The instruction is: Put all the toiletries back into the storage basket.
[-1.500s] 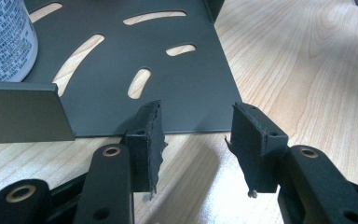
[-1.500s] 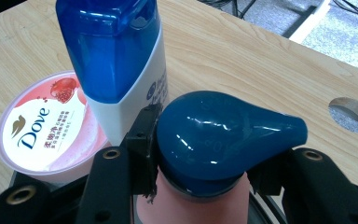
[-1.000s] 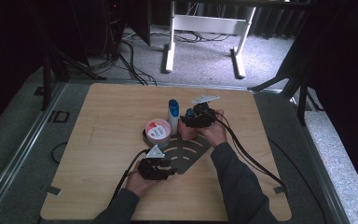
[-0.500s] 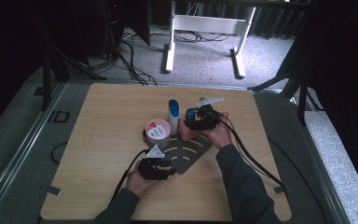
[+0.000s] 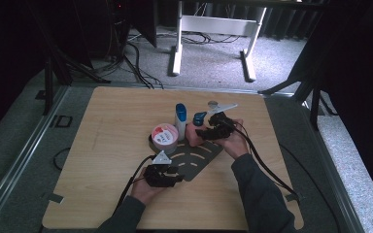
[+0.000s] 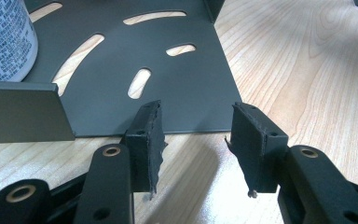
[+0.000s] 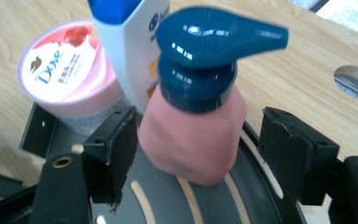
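Observation:
A pink pump bottle (image 7: 191, 135) with a dark blue pump (image 7: 205, 42) stands upright on a dark slotted metal plate (image 5: 199, 158). My right gripper (image 7: 198, 140) straddles the bottle. Its jaws have just been opening, and both pads stand clear of the bottle's sides. Behind the bottle are a white bottle with a blue cap (image 7: 130, 46) and a pink-lidded Dove jar (image 7: 60, 74). My left gripper (image 6: 196, 135) is open at the plate's near edge (image 6: 182, 88), with bare wood between its fingers. In the high view the right gripper (image 5: 201, 133) is beside the pink bottle (image 5: 193, 132), and the left gripper (image 5: 175, 177) is nearer the front.
The wooden table (image 5: 102, 145) has a round metal hole cover (image 5: 212, 103) behind the bottles. A cable (image 5: 267, 165) trails from the right gripper over the right side. The jar's printed wall (image 6: 4, 37) and a raised plate flange (image 6: 23, 109) lie to the left of the left gripper.
The right gripper has drawn back slightly to the right, so the pink bottle shows more beside it. The left gripper has kept still.

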`<state>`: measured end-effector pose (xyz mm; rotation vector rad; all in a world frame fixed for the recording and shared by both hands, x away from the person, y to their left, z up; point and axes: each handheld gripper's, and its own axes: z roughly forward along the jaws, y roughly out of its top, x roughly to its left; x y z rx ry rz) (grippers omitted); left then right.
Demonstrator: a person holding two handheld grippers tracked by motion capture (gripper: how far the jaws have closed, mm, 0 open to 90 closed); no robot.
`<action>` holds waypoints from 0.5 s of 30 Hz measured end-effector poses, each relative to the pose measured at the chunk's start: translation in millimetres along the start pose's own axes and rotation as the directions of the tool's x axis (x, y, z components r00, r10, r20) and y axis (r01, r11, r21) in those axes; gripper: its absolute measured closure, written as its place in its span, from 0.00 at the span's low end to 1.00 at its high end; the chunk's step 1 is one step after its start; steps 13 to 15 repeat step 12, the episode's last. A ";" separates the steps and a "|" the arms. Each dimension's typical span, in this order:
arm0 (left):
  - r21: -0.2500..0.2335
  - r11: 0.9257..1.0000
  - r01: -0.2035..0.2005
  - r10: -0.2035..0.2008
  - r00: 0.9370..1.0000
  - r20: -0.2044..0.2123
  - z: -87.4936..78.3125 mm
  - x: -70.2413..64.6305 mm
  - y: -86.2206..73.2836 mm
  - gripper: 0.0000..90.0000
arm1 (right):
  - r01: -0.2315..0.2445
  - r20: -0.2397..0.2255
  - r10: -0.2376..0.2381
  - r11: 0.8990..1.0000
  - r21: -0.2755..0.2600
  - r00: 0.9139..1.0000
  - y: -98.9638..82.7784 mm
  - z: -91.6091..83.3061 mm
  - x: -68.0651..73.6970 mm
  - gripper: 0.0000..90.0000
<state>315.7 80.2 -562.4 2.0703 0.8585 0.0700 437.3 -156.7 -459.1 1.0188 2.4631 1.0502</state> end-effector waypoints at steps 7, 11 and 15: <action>0.000 1.000 -0.002 0.002 1.000 -0.001 0.0 -0.1 0.0 0.60 | 0.034 -0.018 -0.033 0.999 0.039 0.999 -1.7 -3.2 6.2 0.31; 0.000 1.000 0.001 -0.001 1.000 0.001 0.0 -0.1 0.0 0.60 | 0.044 -0.011 -0.044 0.998 0.039 0.999 -1.7 -7.1 7.5 0.31; 0.000 1.000 0.002 -0.002 1.000 0.001 0.0 0.1 0.0 0.60 | 0.048 -0.011 -0.047 0.998 0.038 0.999 -1.4 -8.2 7.6 0.31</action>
